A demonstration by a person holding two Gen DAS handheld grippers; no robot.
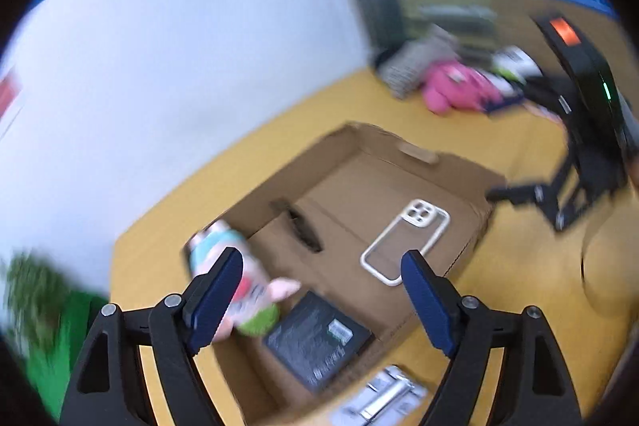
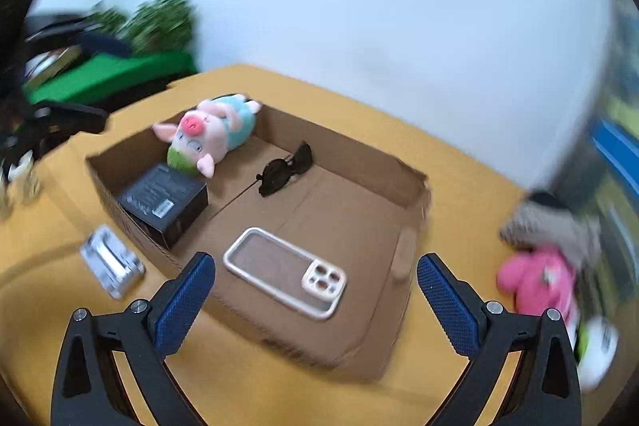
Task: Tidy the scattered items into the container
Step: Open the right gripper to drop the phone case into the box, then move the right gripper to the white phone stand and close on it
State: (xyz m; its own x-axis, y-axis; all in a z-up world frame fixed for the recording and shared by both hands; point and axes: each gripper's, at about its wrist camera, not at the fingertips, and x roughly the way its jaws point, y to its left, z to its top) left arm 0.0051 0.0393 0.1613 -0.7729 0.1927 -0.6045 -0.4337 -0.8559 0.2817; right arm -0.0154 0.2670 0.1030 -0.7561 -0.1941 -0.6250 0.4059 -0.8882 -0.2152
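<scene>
Cardboard box (image 2: 415,186) already held four items (both grippers' jaws spread, empty), but I feared the blurred silver packet (image 2: 112,262) outside could slip my pinch.

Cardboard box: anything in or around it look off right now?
Nothing looks damaged or spilled. In the cardboard box, the black box sits tilted against the near-left wall, and the pig plush lies on its side. A silver item and pink toy lie outside on the table.
</scene>
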